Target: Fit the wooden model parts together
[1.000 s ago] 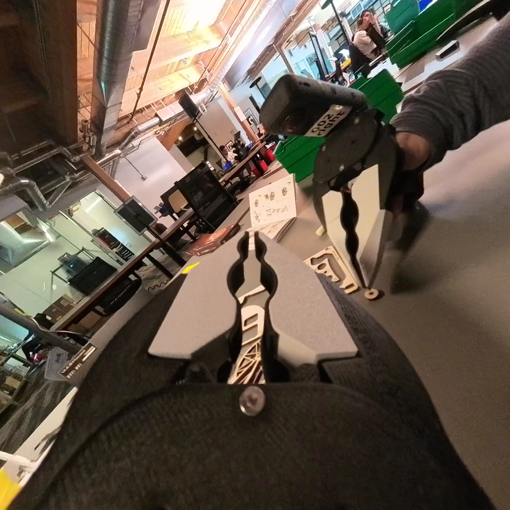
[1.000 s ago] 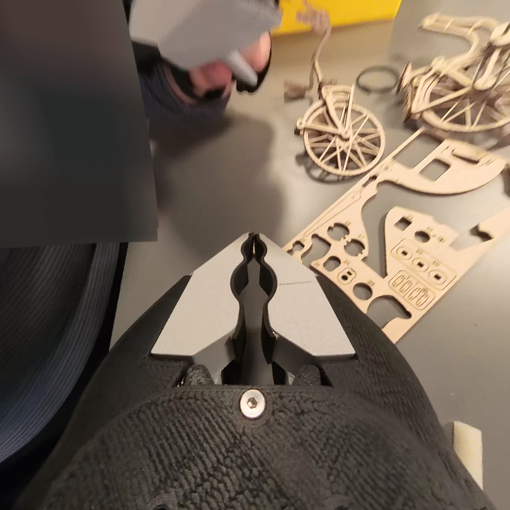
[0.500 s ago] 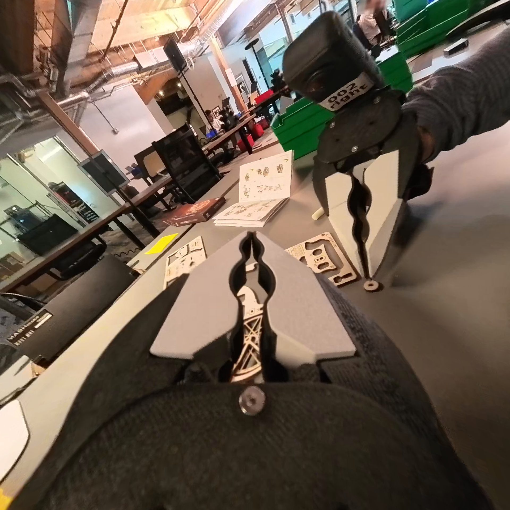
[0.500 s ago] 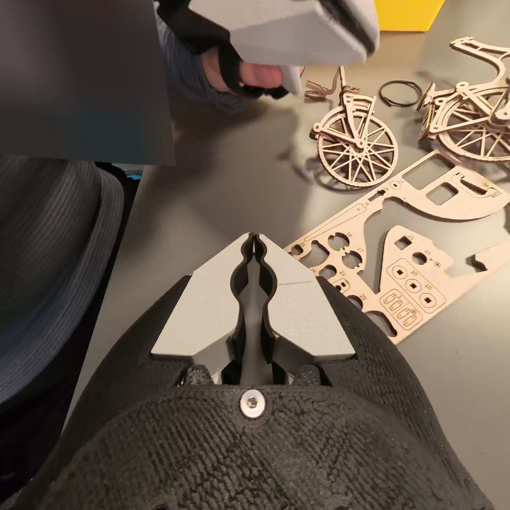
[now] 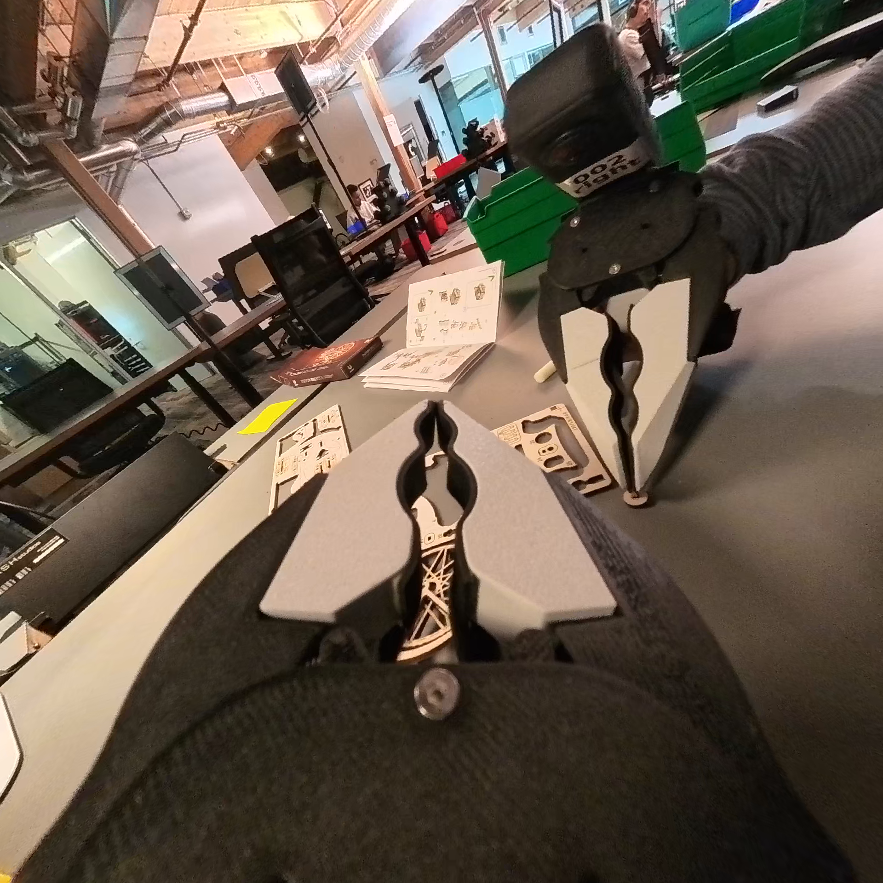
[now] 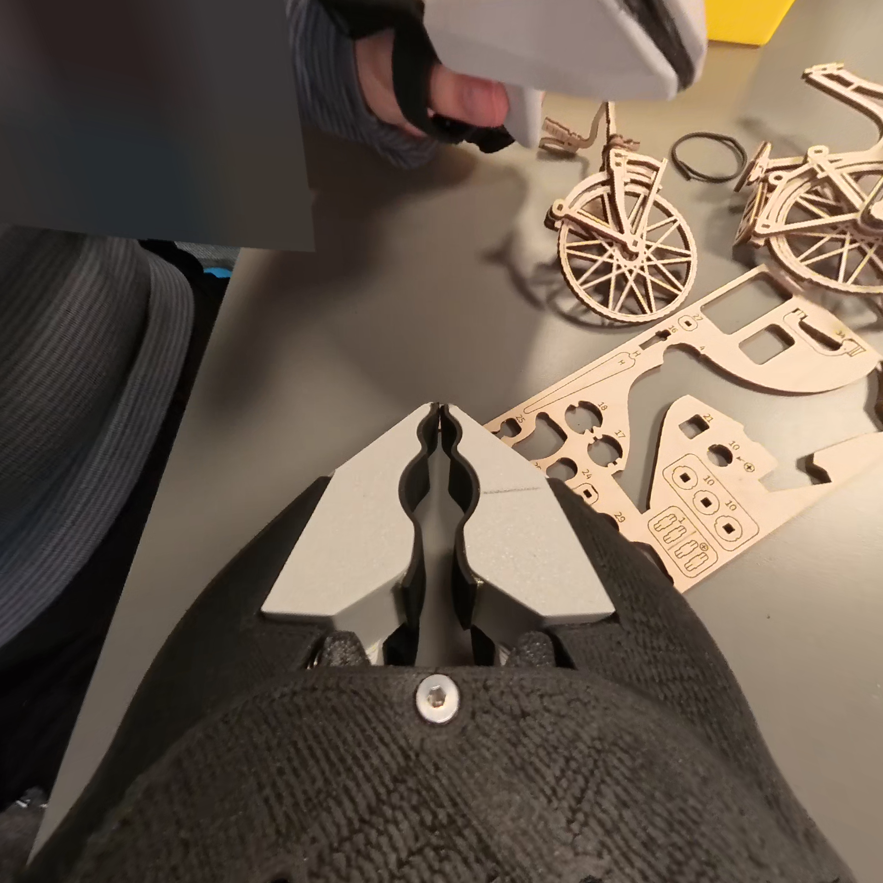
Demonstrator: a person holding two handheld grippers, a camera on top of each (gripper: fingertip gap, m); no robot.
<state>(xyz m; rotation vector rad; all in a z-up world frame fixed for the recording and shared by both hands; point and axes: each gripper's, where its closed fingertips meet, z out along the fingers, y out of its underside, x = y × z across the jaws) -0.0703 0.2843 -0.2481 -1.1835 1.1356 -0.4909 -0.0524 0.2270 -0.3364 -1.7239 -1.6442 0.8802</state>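
Less ceiling now, more grey table (image 5: 788, 549) and workshop benches (image 5: 382, 234).

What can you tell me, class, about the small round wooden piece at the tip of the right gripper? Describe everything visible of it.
The small wooden disc is pale laser-cut plywood with a darker edge and what looks like a centre hole, like a washer. It lies flat on the grey table, just beyond the corner of a punched-out part sheet. The right gripper points down at it, its shut tips meeting on the disc's top; whether they pinch it cannot be told. In the right wrist view the fingertips hide it.
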